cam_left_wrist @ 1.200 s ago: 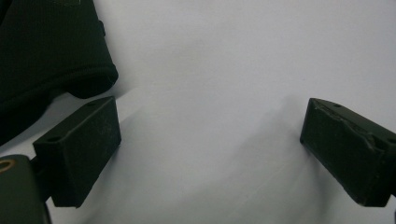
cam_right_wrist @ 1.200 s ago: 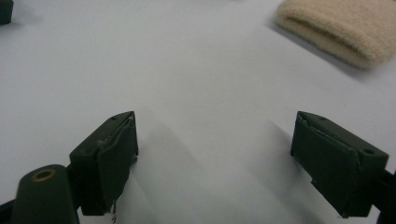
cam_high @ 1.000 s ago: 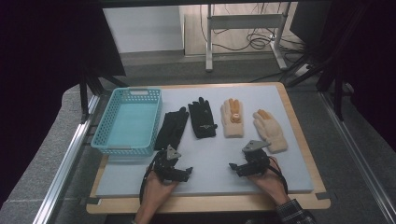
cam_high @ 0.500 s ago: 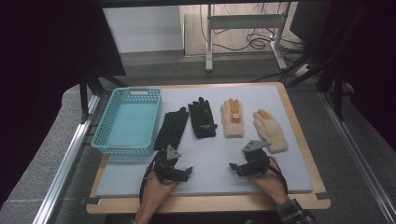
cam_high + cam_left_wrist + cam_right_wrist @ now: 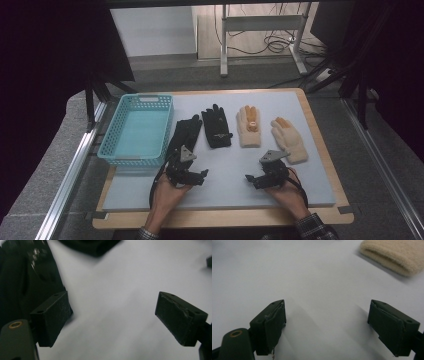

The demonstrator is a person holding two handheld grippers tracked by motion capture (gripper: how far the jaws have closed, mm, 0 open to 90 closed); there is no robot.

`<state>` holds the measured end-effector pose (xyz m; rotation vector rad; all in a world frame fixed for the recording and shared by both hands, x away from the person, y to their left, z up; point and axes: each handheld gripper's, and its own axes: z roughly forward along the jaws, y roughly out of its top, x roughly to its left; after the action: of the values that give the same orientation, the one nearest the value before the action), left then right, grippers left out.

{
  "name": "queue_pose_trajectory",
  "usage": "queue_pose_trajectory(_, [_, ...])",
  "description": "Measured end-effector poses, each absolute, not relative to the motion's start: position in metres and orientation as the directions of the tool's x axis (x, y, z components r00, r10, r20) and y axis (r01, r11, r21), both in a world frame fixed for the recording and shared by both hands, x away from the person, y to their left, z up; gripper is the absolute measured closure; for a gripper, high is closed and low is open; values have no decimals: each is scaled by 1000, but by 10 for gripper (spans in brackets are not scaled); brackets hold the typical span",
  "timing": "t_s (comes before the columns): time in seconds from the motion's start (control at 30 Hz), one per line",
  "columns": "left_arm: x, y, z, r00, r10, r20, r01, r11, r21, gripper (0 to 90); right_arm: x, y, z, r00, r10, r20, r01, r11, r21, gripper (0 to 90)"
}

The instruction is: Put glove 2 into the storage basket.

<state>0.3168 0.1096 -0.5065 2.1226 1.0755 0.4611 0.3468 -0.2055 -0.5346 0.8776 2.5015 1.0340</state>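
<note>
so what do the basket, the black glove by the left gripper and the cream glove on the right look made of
Basket: likely moulded plastic, turquoise, with stiff lattice walls and a matte look.
Black glove: seemingly leather or a synthetic like it; the left gripper view shows smooth dark panels with glossy highlights.
Cream glove: probably fleece or knit; its cuff looks fuzzy and matte in the right gripper view.

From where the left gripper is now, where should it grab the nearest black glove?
Probably at the cuff of the black glove. It lies flat, fingers pointing away, cuff end toward the open left gripper. Come from the near side, low, pinching the cuff edge beside its left pad.
</note>
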Motion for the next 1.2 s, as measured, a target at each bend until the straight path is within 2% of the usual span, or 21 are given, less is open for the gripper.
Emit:
queue_pose_trajectory(0.23, [344, 101, -495, 557, 830, 20, 570, -399, 718, 181, 347, -206, -535, -770, 637, -38, 424, 556, 715, 146])
queue_pose_trajectory(0.4, [377, 103, -495, 501, 865, 3, 626, -365, 689, 282, 347, -206, -535, -770, 637, -38, 425, 556, 715, 146])
queue_pose_trajectory(0.63, [409, 107, -508, 419, 908, 15, 697, -333, 635, 361, 347, -206, -535, -771, 636, -39, 423, 556, 716, 146])
queue_pose_trajectory(0.83, [424, 108, -514, 363, 930, 63, 707, -319, 632, 414, 347, -206, -535, -770, 637, -37, 425, 555, 715, 146])
queue_pose_trajectory(1.07, [438, 110, -525, 322, 941, 103, 744, -318, 588, 392, 347, -206, -535, -770, 637, -37, 424, 555, 715, 146])
queue_pose_trajectory(1.13, [439, 111, -524, 307, 948, 89, 753, -299, 586, 429, 347, -206, -535, -770, 637, -37, 424, 555, 716, 146])
queue_pose_trajectory(1.17, [439, 111, -524, 307, 948, 89, 753, -299, 586, 486, 347, -206, -535, -770, 637, -38, 424, 555, 715, 146])
queue_pose_trajectory(1.2, [438, 110, -523, 299, 948, 109, 754, -305, 582, 486, 347, -206, -535, -770, 637, -38, 424, 555, 715, 146])
